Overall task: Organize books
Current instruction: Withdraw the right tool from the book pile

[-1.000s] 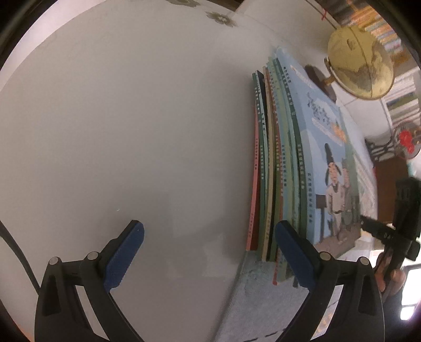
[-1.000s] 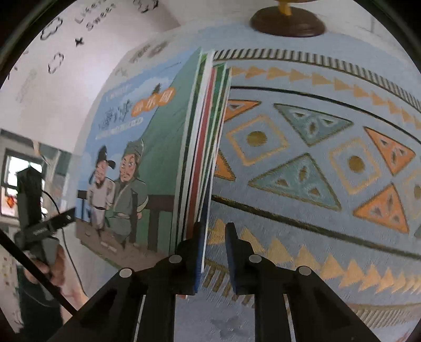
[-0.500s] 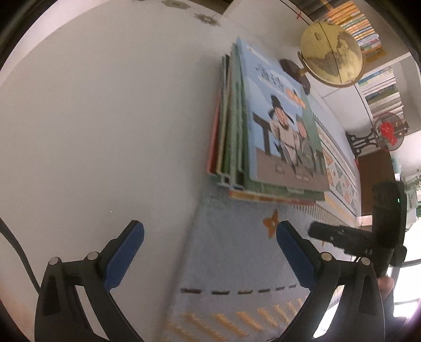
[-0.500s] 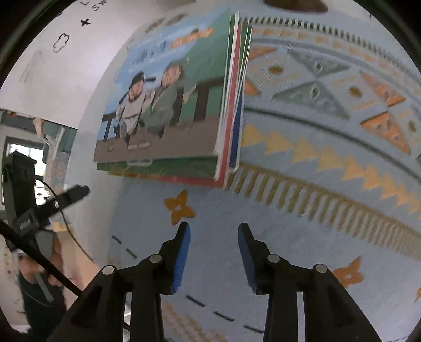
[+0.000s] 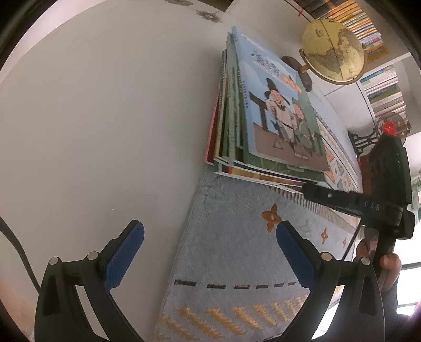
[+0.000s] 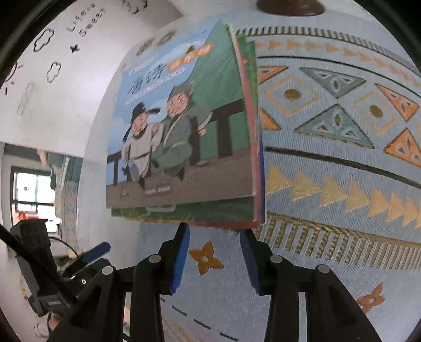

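Note:
A stack of thin picture books (image 5: 265,126) stands on its lower edges on a blue patterned cloth (image 5: 236,263) and leans back against the white wall (image 5: 105,118). The front cover shows two cartoon men (image 6: 163,134). My left gripper (image 5: 210,234) is open wide in front of the stack, apart from it, with nothing between its fingers. My right gripper (image 6: 214,234) sits just under the books' lower edge, its jaws opening with nothing between them. The right gripper (image 5: 342,202) also shows from the left wrist, to the right of the stack.
A yellow globe (image 5: 332,52) on a dark wooden base (image 6: 289,8) stands behind the books. Shelves of books (image 5: 368,34) and a red ornament on a black stand (image 5: 389,126) lie beyond. The wall bears printed shapes and lettering (image 6: 79,21). A hand (image 5: 389,265) holds the right gripper.
The right gripper let go of the books' edge, drew back and opened. The left gripper pulled back from the stack, which now leans against the wall on its own.

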`<state>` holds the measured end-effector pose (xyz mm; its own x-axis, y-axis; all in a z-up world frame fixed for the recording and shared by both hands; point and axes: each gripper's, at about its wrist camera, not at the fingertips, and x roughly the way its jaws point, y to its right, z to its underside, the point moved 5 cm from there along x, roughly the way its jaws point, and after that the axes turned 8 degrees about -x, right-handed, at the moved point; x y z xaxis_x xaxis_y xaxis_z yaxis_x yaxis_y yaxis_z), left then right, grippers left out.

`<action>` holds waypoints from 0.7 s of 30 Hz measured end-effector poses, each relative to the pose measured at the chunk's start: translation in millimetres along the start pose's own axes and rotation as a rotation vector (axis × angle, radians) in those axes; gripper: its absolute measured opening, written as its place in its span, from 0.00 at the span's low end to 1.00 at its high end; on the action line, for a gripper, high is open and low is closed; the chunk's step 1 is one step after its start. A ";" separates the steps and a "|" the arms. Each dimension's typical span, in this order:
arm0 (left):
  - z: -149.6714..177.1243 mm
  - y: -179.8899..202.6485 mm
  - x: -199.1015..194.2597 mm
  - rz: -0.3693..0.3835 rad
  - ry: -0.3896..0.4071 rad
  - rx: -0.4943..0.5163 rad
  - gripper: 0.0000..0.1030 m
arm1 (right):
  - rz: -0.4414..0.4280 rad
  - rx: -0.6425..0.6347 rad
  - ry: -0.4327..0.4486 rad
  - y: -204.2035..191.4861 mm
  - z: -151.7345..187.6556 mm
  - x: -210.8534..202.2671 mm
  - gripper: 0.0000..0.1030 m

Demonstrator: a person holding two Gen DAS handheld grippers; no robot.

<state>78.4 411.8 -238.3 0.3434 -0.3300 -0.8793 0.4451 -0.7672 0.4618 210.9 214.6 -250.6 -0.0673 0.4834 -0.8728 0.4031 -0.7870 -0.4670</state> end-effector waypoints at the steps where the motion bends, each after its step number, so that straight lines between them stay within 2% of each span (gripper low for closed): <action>1: 0.4 2.5 -0.6 0.003 0.004 0.001 0.98 | -0.010 -0.017 -0.011 -7.0 2.2 3.4 0.38; 3: 4.0 8.8 -6.0 0.012 0.021 0.004 0.98 | -0.001 -0.049 -0.004 -12.0 8.9 -5.4 0.38; 6: 5.7 25.1 -21.3 -0.044 0.111 0.044 0.98 | 0.069 -0.093 0.048 -24.2 22.6 -24.9 0.38; 7: 5.8 34.2 -30.2 -0.091 0.166 0.069 0.98 | 0.093 -0.106 0.078 -28.8 26.2 -34.4 0.38; 10: 2.4 55.1 -48.5 -0.167 0.268 0.112 0.98 | 0.217 -0.189 0.208 -47.2 37.3 -73.6 0.40; 11: 2.5 65.8 -56.6 -0.178 0.303 0.135 0.98 | 0.261 -0.227 0.246 -54.1 39.0 -86.8 0.46; 12: 2.9 75.2 -62.4 -0.186 0.329 0.157 0.98 | 0.312 -0.264 0.285 -63.0 43.6 -97.3 0.58; 14: 7.2 96.9 -78.1 -0.224 0.406 0.213 0.98 | 0.394 -0.320 0.320 -80.6 55.4 -106.7 0.76; 16: 12.3 116.3 -93.9 -0.262 0.492 0.279 0.99 | 0.439 -0.349 0.338 -84.5 68.3 -115.0 0.76; 18: 19.3 134.7 -106.3 -0.341 0.563 0.340 0.99 | 0.493 -0.349 0.365 -90.7 78.9 -122.2 0.76; 21: 25.7 156.3 -114.6 -0.408 0.560 0.397 0.99 | 0.507 -0.296 0.418 -91.5 88.3 -138.2 0.76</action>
<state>87.4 315.5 -68.3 0.6280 0.2636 -0.7322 0.3336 -0.9412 -0.0527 102.8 186.0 -99.8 0.5249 0.2396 -0.8167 0.5269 -0.8451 0.0907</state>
